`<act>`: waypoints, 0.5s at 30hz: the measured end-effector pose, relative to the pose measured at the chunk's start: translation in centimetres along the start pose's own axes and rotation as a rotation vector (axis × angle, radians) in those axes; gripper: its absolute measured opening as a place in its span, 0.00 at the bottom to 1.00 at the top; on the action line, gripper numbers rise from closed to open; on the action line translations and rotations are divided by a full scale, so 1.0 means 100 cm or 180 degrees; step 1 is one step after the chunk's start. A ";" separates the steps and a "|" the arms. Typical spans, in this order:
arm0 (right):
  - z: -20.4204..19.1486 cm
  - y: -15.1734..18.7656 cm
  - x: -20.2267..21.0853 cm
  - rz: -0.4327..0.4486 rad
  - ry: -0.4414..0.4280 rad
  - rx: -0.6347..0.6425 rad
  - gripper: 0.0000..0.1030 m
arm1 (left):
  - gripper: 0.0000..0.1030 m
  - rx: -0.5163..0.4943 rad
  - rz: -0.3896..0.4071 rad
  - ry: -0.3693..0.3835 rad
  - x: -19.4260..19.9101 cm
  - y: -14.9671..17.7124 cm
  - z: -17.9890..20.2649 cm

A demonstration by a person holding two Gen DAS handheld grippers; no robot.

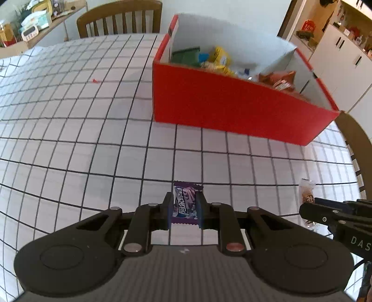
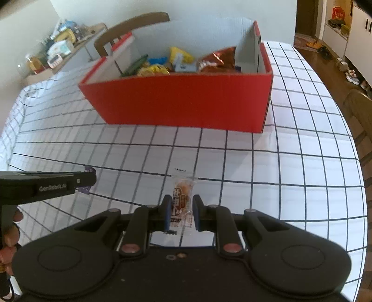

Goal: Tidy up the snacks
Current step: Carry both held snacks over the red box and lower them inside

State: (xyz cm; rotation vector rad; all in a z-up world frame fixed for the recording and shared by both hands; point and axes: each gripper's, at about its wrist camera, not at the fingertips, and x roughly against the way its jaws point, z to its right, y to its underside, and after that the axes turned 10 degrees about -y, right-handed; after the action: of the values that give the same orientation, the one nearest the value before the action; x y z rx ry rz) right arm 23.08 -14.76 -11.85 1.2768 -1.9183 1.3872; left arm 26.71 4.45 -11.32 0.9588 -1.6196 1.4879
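Ahead: red box (image 1: 232, 109) on checked tablecloth (image 1: 69, 139) | chair (image 1: 121, 18) behind

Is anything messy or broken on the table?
Nothing looks broken or spilled. Two snacks sit outside the red box: a purple packet between the left gripper's fingers and a clear-wrapped brown snack between the right gripper's. A tiny red scrap lies on the tablecloth.

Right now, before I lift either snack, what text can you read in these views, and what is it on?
"GenRobot.AI": on the side of the left gripper.
"DAS", cut off at the frame edge: on the body of the right gripper.
Purple candy packet in the left gripper: printed characters, not legible.
Clear-wrapped brown snack between the right gripper's fingers: printed characters, not legible.
Snack bags in the red box: print too blurred.
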 end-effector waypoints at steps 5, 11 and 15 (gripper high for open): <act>-0.009 -0.006 0.025 0.0153 -0.0098 0.0122 0.17 | 0.19 0.0001 0.0163 0.0001 0.031 -0.006 0.006; -0.019 -0.022 0.050 0.0330 -0.0134 0.0266 0.17 | 0.19 -0.0029 0.0393 0.0012 0.068 -0.020 0.017; -0.024 -0.035 0.067 0.0457 -0.0167 0.0332 0.17 | 0.19 -0.0058 0.0541 0.0063 0.092 -0.034 0.028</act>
State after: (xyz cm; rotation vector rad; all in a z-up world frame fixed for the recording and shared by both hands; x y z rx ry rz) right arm 22.60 -15.61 -3.95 1.2551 -2.0313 1.5577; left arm 25.40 1.04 -1.85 0.8104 -1.7330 1.5875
